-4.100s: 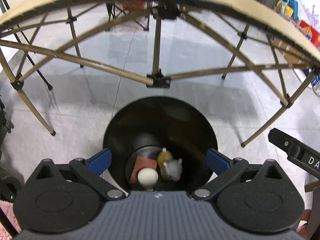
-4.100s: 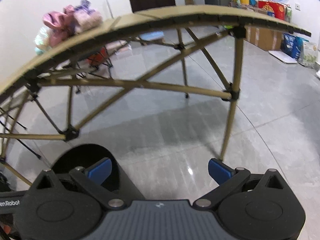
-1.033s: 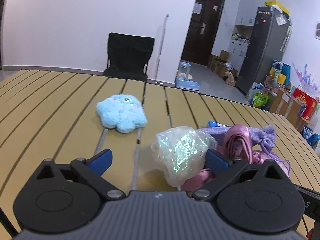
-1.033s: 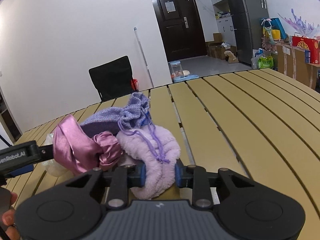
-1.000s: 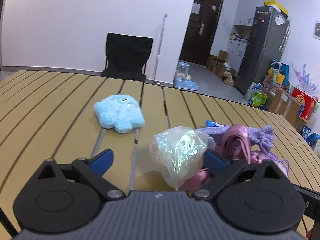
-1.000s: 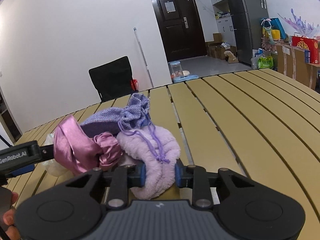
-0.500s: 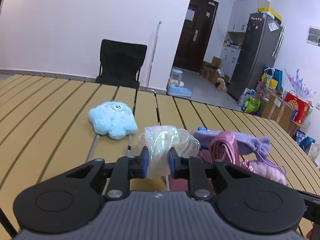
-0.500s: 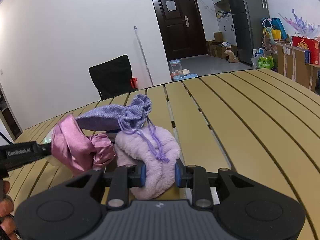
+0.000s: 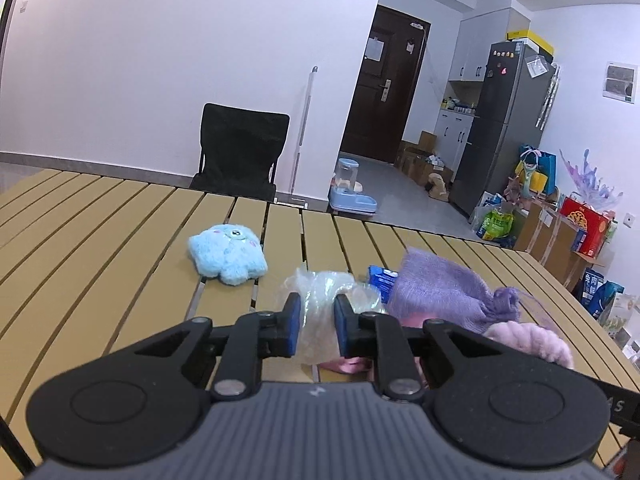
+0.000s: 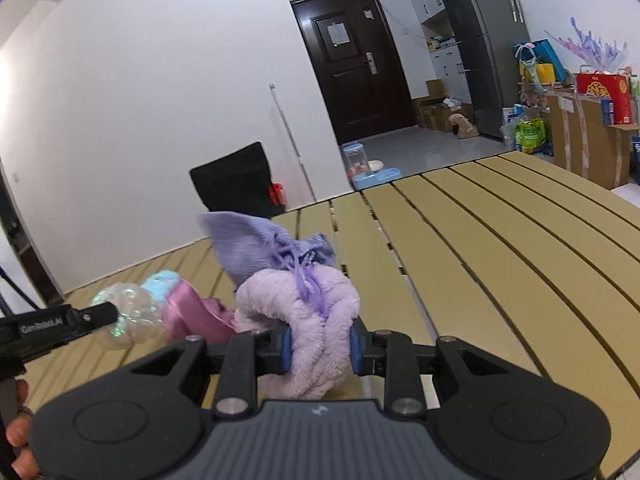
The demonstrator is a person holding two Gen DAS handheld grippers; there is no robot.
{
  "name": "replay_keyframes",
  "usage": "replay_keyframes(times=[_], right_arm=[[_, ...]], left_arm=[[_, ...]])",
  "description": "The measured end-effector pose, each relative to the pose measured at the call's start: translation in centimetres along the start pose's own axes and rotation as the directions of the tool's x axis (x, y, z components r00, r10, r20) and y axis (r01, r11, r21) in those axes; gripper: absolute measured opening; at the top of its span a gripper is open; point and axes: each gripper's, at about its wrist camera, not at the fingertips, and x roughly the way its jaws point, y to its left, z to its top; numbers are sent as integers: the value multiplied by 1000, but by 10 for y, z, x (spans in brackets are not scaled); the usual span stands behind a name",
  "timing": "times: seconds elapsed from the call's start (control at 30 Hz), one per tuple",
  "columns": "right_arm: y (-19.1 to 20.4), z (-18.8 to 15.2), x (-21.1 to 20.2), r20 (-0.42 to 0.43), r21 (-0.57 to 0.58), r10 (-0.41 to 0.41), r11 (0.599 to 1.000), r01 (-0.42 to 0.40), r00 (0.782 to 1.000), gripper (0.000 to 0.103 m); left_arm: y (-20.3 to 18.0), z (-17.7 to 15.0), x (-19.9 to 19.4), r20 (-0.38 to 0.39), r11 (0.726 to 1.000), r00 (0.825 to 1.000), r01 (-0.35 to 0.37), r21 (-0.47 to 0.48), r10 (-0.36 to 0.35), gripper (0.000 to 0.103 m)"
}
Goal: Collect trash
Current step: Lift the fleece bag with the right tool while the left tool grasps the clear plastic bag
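Observation:
My left gripper [image 9: 316,330] is shut on a crumpled iridescent clear plastic wrapper [image 9: 324,300], held just above the slatted tan table [image 9: 120,264]. The wrapper also shows in the right wrist view [image 10: 128,316]. My right gripper [image 10: 318,346] is shut on a fluffy lilac plush item [image 10: 308,320], with a purple knitted drawstring pouch [image 10: 256,248] resting against its top. The pouch [image 9: 440,292] and the lilac plush [image 9: 528,340] lie to the right in the left wrist view.
A blue plush toy [image 9: 226,254] lies on the table to the left. A pink satin cloth [image 10: 192,312] and a blue packet [image 9: 380,276] sit in the pile. A black chair [image 9: 240,148] stands beyond the far edge.
My left gripper has closed on the plastic wrapper and lifted it slightly. My right gripper has stayed shut on the lilac plush and raised it a little with the pouch.

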Motion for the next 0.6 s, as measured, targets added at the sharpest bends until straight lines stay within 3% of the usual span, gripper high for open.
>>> replay_keyframes(times=[0.6], right_arm=[[9,-34,-41,7,1,49,999,-49,999,26]], left_arm=[[7,-26,-52,6,1000,1000,1,9,-1,9]])
